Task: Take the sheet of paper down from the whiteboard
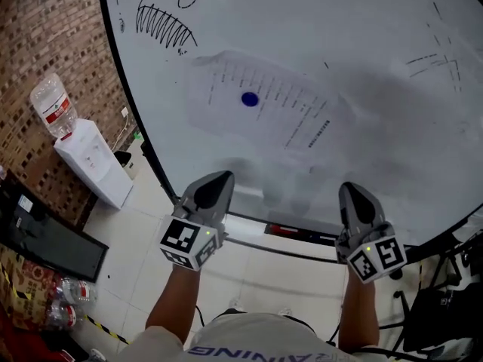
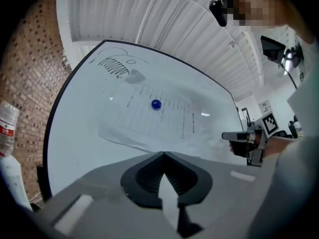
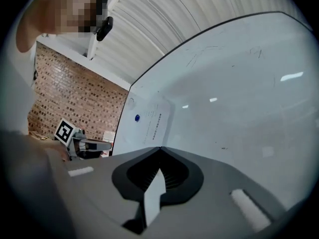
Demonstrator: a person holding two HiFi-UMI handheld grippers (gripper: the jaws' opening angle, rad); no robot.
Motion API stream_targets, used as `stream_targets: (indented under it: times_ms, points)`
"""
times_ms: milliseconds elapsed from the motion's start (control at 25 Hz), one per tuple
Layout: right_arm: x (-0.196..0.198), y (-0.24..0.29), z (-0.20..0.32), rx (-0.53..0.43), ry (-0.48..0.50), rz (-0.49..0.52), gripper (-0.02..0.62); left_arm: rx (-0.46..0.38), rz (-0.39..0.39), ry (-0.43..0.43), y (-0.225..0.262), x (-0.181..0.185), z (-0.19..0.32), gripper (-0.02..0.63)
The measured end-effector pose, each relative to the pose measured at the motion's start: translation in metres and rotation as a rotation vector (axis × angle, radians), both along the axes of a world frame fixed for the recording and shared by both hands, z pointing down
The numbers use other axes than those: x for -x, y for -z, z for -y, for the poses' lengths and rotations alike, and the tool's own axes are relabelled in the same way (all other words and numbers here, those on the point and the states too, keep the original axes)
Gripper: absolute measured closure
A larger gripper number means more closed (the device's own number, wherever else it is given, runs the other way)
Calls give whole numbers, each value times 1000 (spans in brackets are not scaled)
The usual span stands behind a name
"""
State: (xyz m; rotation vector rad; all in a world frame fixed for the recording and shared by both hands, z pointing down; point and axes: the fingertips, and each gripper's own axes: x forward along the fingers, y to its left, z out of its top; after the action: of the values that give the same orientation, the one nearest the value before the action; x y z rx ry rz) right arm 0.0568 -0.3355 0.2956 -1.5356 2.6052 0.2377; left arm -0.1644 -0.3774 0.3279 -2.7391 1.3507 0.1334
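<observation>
Pinned to the glossy white whiteboard (image 1: 362,36) by a round blue magnet (image 1: 250,99): white printed sheet of paper (image 1: 287,115), long axis slanting down-right from the magnet. Below the magnet, shut and empty, apart from the paper: left gripper (image 1: 221,177), nearer; right gripper (image 1: 349,189), farther.

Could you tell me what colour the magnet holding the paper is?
Blue; the magnet shows best in the head view.

Glossy whiteboard (image 1: 362,44), thin paper sheet (image 1: 264,104)
</observation>
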Motion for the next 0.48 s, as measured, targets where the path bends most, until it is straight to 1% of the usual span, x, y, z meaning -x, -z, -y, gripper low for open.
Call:
stream_targets:
  times_ms: [240, 480]
  points:
    - [-13, 12, -4, -21, -48, 15, 589, -38, 2, -68, 18, -18, 8, 604]
    - [-13, 23, 1, -29, -25, 15, 589, -68, 16, -85, 35, -32, 12, 604]
